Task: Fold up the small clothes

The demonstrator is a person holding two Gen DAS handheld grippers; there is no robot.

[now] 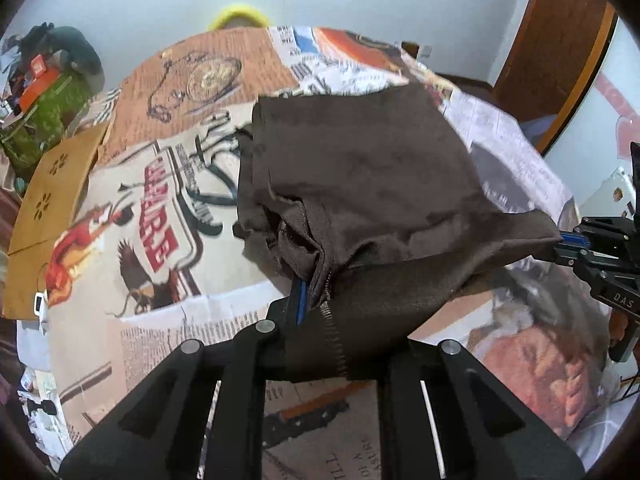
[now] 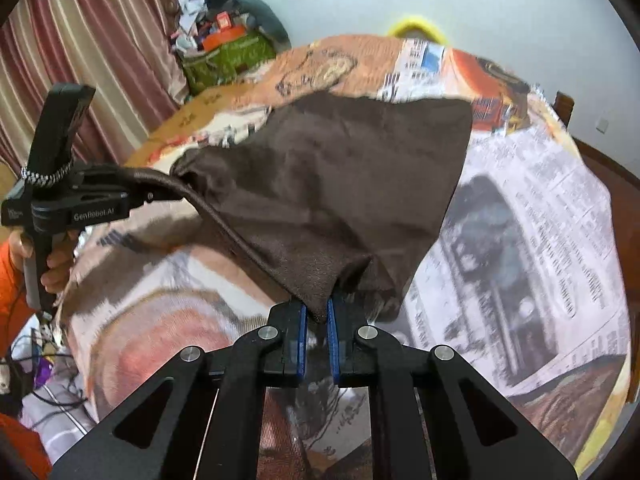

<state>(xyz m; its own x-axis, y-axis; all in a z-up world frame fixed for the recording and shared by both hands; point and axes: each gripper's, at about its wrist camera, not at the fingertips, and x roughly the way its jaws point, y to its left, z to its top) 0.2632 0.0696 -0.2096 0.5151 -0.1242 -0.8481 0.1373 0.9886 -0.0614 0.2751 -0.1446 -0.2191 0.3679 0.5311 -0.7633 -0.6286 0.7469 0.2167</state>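
A small dark brown garment [image 1: 360, 176] is held up over a table covered with a printed newspaper-pattern cloth [image 1: 168, 208]. My left gripper [image 1: 316, 300] is shut on its near left corner, where a zipper edge hangs down over the fingers. My right gripper [image 2: 317, 312] is shut on the other near corner, its blue pads [image 2: 301, 332] pinching the fabric. The garment [image 2: 340, 184] stretches between the two grippers, its far edge resting on the table. The left gripper [image 2: 160, 196] shows in the right wrist view, the right gripper [image 1: 568, 246] in the left wrist view.
A green bag with clutter [image 2: 228, 56] stands beyond the table at the back left. A yellow object [image 2: 416, 26] sits past the far table edge. A brown cardboard piece [image 1: 52, 208] lies at the table's left. Striped curtains [image 2: 92, 40] hang left, cables [image 2: 40, 376] lie below.
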